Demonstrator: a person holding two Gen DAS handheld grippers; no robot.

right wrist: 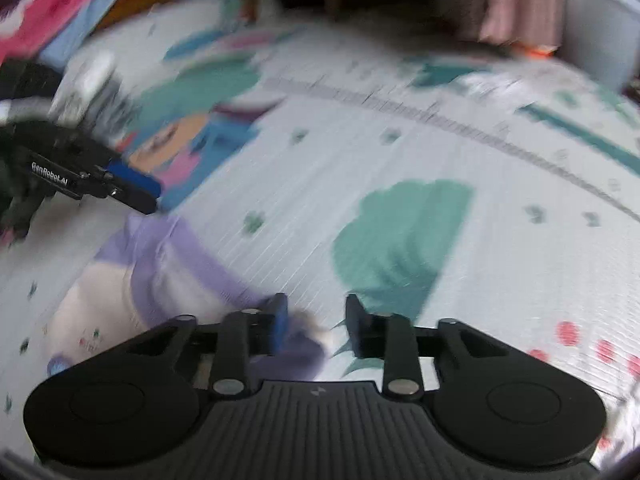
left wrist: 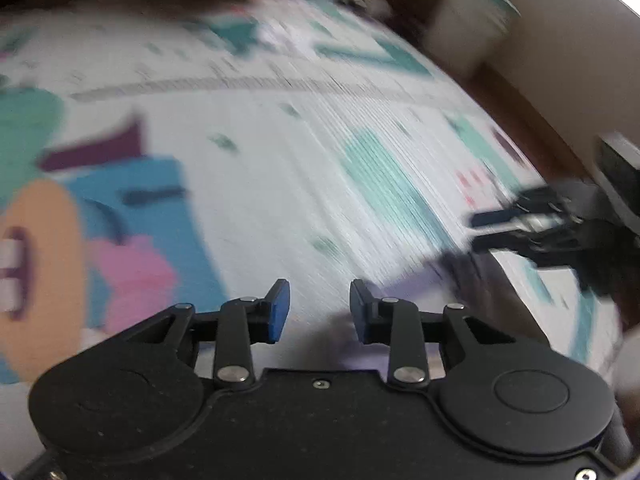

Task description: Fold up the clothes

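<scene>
A small lavender and cream garment (right wrist: 160, 276) lies flat on the patterned play mat (right wrist: 320, 168), at the lower left of the right wrist view. My right gripper (right wrist: 316, 324) is open and empty, its left finger over the garment's edge. My left gripper (left wrist: 320, 312) is open and empty above the mat; a bit of the lavender garment (left wrist: 416, 284) shows just past its right finger. The right gripper also shows in the left wrist view (left wrist: 480, 232), and the left gripper in the right wrist view (right wrist: 140, 192). Both views are blurred by motion.
The mat carries cartoon shapes in teal, blue, pink and orange (left wrist: 132, 220). A white bin (left wrist: 468, 28) and a beige wall stand at the mat's far right. Pink and blue bedding (right wrist: 60, 12) lies at the far left. A curtain (right wrist: 516, 4) hangs at the back.
</scene>
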